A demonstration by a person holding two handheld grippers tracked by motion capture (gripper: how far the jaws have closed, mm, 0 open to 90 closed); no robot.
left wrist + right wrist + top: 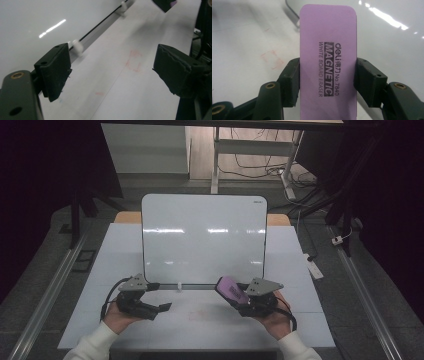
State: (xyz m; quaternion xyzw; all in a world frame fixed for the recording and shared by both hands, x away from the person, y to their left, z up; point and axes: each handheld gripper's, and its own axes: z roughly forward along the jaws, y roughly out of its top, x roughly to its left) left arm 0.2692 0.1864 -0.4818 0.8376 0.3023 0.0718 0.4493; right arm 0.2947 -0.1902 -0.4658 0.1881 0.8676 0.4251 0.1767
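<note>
A pale grey desk (125,270) with a smooth top stands on dark grey floor (380,270). Faint red pen marks (197,312) stain its near middle, shaped like a small open square in the left gripper view (135,62). Beyond the desk, a white metal frame leg (216,165) rises from lighter flooring, with black cables (260,170) looped beside it. A white power strip (314,266) lies on the floor off the desk's right edge, and a metal rail (55,285) runs along the left.

Whiteboard (202,237) upright on table (295,270); eraser (230,288) before its lower right
</note>
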